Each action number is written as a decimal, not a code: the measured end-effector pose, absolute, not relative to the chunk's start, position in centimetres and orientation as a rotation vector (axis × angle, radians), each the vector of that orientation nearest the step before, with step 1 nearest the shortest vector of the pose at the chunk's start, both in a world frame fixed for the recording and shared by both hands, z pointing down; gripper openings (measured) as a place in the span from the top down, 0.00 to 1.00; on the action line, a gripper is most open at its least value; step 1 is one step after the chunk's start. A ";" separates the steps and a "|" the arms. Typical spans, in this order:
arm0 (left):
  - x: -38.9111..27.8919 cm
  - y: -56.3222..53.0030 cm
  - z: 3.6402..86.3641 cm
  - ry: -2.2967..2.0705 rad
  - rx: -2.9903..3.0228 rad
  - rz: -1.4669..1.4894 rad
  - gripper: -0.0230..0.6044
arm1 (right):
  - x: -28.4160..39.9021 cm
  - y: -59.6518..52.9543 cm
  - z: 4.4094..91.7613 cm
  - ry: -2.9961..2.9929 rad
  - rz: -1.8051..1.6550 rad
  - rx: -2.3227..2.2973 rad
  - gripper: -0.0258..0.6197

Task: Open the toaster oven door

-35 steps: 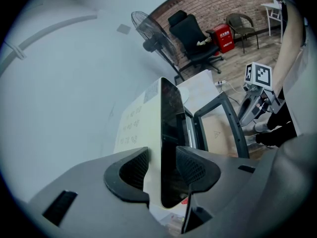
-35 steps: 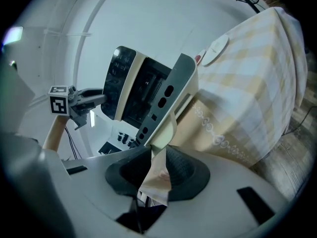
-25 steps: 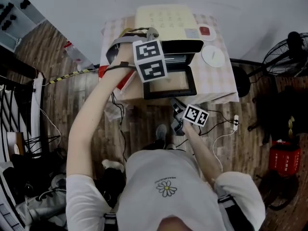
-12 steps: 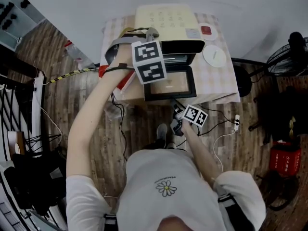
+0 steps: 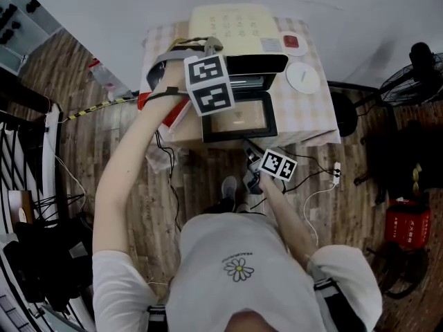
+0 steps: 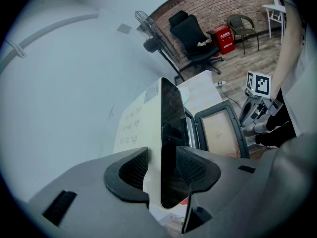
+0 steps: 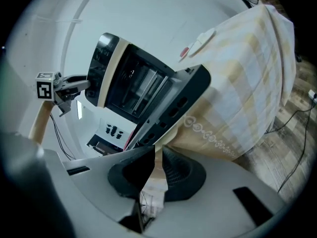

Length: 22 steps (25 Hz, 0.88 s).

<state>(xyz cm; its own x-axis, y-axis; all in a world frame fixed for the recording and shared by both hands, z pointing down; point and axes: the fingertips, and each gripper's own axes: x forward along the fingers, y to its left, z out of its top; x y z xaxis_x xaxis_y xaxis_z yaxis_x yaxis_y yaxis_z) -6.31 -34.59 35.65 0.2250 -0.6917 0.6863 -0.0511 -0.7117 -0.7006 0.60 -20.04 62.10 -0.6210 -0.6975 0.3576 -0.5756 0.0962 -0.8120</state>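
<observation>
The door [image 5: 239, 120] lies fully down, a glass pane in a black frame, just above and ahead of my right gripper [image 7: 158, 152]. Its jaws have just been closing and stand all but together, with nothing between them. I judge the opening done; next I need only let go and back off. My left gripper [image 6: 162, 157] clamps the oven [image 5: 235, 30] at its corner, ribbed pads on smooth cream metal and glossy black. Soft checked cloth [image 5: 311, 109] drapes beneath.
</observation>
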 end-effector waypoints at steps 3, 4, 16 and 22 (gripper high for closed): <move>-6.2 -34.6 35.8 0.690 -1.952 -1.513 0.66 | 1.5 -19.9 61.2 2.250 -1.520 -1.313 0.92; -6.2 -34.6 35.8 0.693 -1.957 -1.504 0.66 | 1.8 -19.9 60.7 2.245 -1.505 -1.315 0.92; -6.4 -32.7 28.7 0.948 -2.098 -1.213 0.68 | 5.7 -24.1 46.9 2.557 -0.870 -1.424 0.91; -5.7 -27.4 21.8 1.125 -2.214 -0.778 0.82 | 6.1 -23.4 33.0 2.699 -0.146 -1.526 0.91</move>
<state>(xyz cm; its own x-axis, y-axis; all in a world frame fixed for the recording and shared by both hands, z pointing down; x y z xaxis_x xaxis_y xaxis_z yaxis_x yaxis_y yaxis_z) -5.72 -27.39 21.83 0.4867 -0.8369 0.2505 -0.5301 -0.5108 -0.6768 6.07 -23.43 32.98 -0.5161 -0.8564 0.0133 -0.8528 0.5124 -0.1007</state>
